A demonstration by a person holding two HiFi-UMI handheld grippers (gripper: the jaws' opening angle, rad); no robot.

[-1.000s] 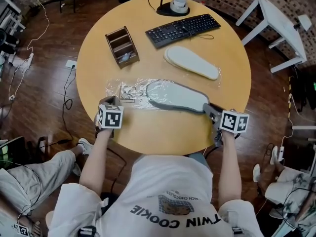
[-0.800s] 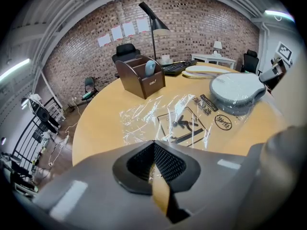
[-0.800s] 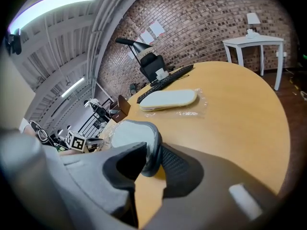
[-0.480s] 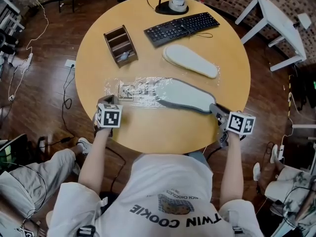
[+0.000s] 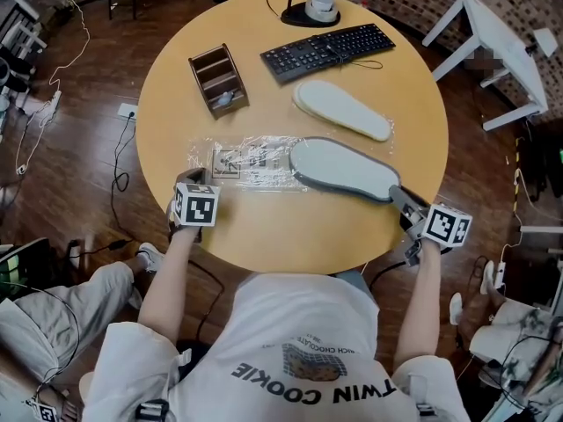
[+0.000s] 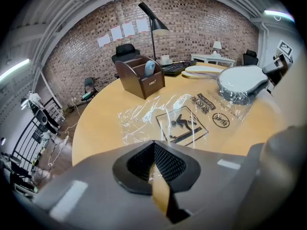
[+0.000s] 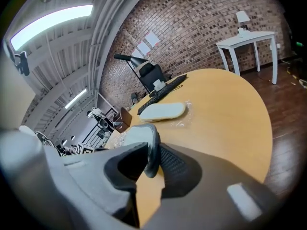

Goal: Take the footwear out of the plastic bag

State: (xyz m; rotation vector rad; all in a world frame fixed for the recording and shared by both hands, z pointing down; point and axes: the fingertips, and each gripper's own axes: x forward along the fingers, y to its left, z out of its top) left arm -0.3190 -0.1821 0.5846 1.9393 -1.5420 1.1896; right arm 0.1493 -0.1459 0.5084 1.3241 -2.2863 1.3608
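The right gripper point(image 7: 148, 169) is closing its jaws on the rim of the grey, flat-soled slipper point(image 5: 343, 167), pinching its heel end so the shoe can be drawn sideways. The left gripper point(image 6: 153, 163) is clamped on the near edge of the clear, crinkled plastic bag point(image 5: 246, 161), evidently to anchor it. The slipper lies mostly clear of the bag on the round wooden table point(image 5: 264, 244), only its toe seemingly in the bag's mouth; a paler matching slipper point(image 5: 341, 110) rests bare farther back.

Round wooden table point(image 5: 264, 236): keyboard point(image 5: 327, 51) and lamp base point(image 5: 308, 13) at top centre, wooden organizer point(image 5: 218, 79) upper left, white slipper point(image 5: 342, 110) centre right, plastic bag point(image 5: 242, 161) mid-left, grey slipper point(image 5: 344, 168) at its right end.
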